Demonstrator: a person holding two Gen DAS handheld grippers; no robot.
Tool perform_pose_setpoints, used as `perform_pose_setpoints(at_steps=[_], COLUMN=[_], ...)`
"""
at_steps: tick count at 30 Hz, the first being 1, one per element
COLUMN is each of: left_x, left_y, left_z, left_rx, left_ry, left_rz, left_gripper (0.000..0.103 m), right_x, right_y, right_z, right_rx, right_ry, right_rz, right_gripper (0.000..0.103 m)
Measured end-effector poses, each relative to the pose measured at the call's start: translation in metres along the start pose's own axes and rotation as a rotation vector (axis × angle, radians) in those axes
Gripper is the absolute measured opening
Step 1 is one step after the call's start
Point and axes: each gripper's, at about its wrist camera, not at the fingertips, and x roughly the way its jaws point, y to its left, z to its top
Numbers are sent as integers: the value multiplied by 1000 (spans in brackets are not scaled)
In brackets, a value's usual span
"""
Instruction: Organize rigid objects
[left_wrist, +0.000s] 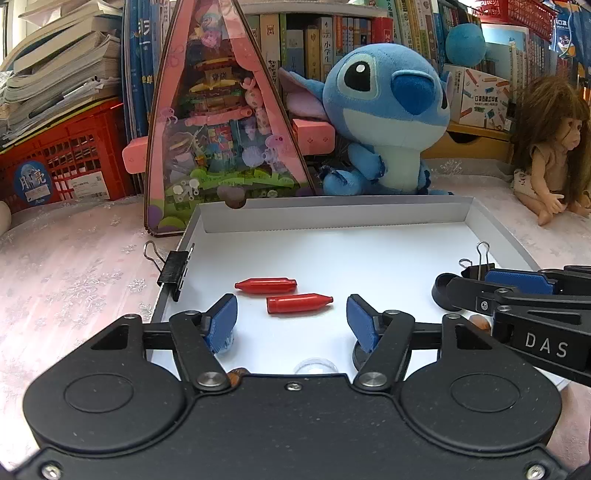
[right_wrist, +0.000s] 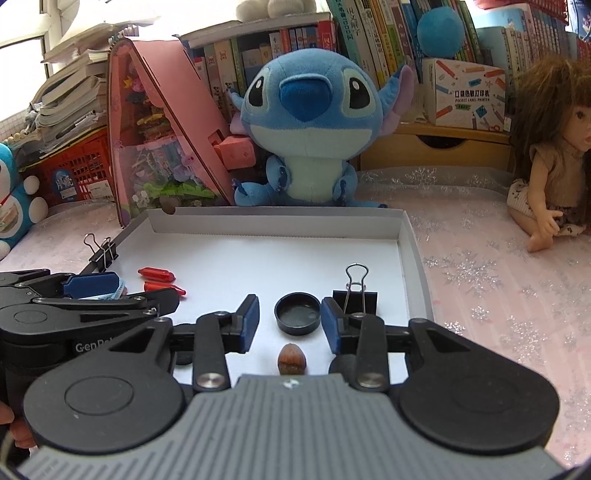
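Bookshelves packed with upright books form the background, with a red crate under stacked papers at the left. Below them, the counter is covered with a pale pink cloth bearing snowflake patterns. A blue plush toy sits at the rear centre, a pink triangular display case stands to its left, and a long-haired doll sits at the right.

A shallow white tray lies on the counter in front of the plush toy. Black binder clips are fixed to its edges: one on the left wall and one on the right wall.

Left tool: jaws spread, blue pads apart, nothing pinched. Two red capsule-shaped pieces rest on the tray floor just ahead of the pads, the far one and the near one, lying almost parallel and close together.

Right tool: jaws spread, nothing pinched. A black round cap sits open side up on the tray floor between the pads; contact with the right-hand pad cannot be confirmed. A brown hazelnut lies just behind the cap, nearer the tool body.
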Motion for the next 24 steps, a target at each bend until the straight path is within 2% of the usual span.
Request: perform_pose_setpoints(at_steps=[6,24], left_x=[-13,-61], left_y=[-2,-1], left_z=[-3,-18], left_rx=[-4,-46], left_ry=[-13,-49], left_rz=[-18,-7], left_gripper=[71,73], right_x=[-10,-50], right_y=[1,5], right_z=[-2,-14], right_rx=[5,-3], right_ry=[-17,-80], right_rz=[-2,5], right_gripper=[64,78])
